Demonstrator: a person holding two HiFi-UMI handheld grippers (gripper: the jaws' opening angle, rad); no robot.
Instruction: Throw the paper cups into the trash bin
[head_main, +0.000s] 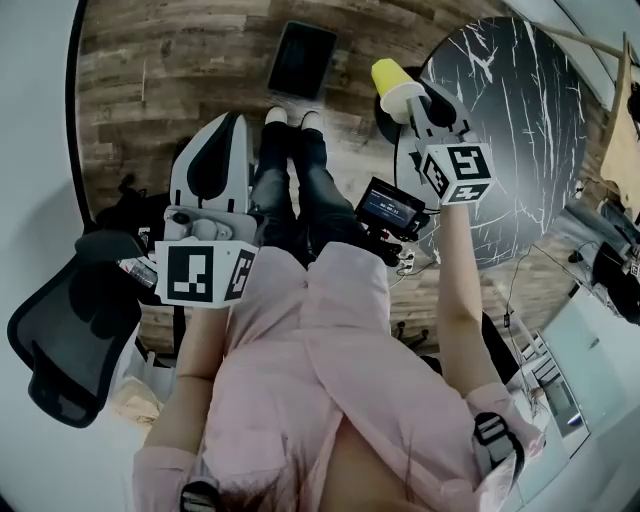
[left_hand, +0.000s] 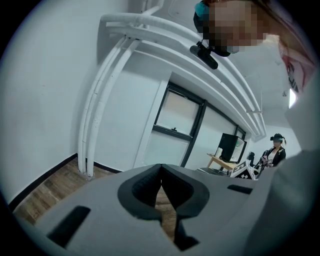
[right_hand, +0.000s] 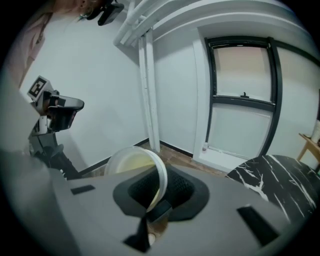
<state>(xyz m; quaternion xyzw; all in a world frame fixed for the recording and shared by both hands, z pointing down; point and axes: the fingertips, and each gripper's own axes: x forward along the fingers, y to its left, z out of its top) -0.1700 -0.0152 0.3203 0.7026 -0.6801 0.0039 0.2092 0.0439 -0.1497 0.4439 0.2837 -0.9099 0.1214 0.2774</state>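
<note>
The right hand-held gripper (right_hand: 154, 202) pinches the yellow paper cup (right_hand: 134, 167) by its wall, ahead of the jaws, ready for dropping. The left hand-held gripper (left_hand: 162, 196) is pressed together and empty.

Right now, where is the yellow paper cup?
Head view, upper right of centre: the paper cup is pinched by its rim in the right gripper, over wood floor beside the black marble table.

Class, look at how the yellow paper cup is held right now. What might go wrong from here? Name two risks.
1. The right tool pinches the paper cup by one thin strip of wall at the rim, so it may crumple or slip free.
2. The cup hangs over the wooden floor beside the marble table; if released here it would likely land on the floor.
</note>
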